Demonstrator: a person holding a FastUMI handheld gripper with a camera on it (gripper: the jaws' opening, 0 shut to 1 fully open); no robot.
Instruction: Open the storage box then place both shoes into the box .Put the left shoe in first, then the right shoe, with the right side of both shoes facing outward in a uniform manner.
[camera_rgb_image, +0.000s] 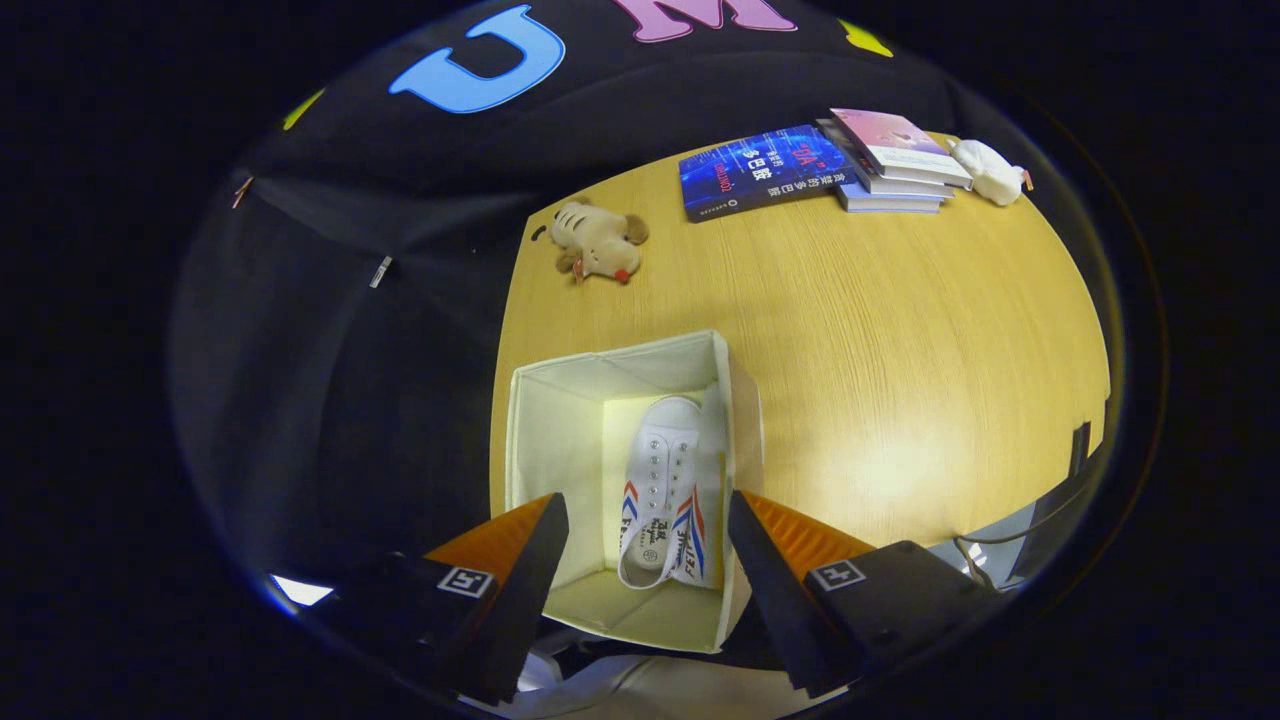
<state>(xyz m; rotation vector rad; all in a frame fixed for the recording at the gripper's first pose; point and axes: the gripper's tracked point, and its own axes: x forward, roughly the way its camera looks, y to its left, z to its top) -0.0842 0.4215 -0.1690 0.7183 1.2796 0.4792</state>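
White shoe (662, 490) lies in the open box (560, 400) on the table (900, 350), apparently against its right wall. Gripper (648, 510) hovers above, fingers spread apart, holding nothing.

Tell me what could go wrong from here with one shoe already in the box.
1. The white canvas shoe lies against one wall of the white fabric storage box; only the strip beside it is free, so the second shoe may land on top.
2. The box's soft walls could buckle or shift if the open, empty gripper bumps them.
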